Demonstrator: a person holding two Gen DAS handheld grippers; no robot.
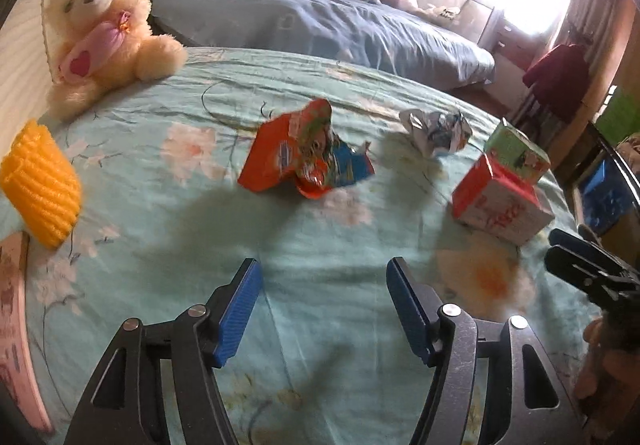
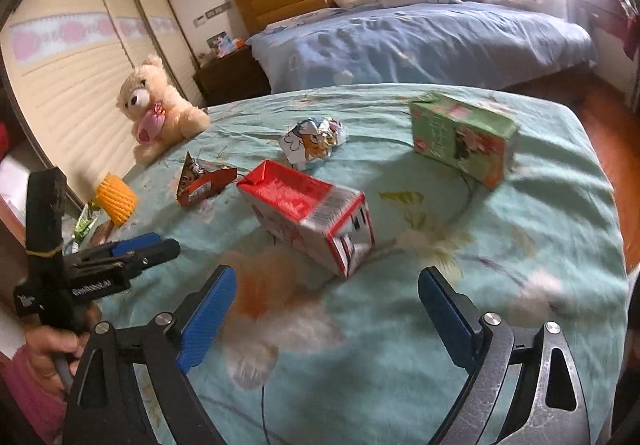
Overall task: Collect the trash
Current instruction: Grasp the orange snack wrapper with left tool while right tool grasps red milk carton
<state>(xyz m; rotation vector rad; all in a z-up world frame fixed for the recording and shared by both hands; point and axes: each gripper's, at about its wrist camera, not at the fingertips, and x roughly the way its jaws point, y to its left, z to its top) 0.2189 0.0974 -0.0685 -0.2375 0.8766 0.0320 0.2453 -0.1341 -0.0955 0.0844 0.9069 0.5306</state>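
Observation:
Trash lies on a teal flowered bedspread. A torn orange snack wrapper is straight ahead of my left gripper, which is open and empty, well short of it. A crumpled printed paper ball, a red-and-white carton and a green carton lie to the right. In the right wrist view my right gripper stands wide open, just short of the red-and-white carton, which is on its side. The green carton, paper ball and wrapper lie beyond.
A cream teddy bear sits at the bed's far left, a yellow foam sleeve nearer. A green packet lies by the left edge, a wardrobe behind. A blue bed stands beyond. A hand holds the left gripper.

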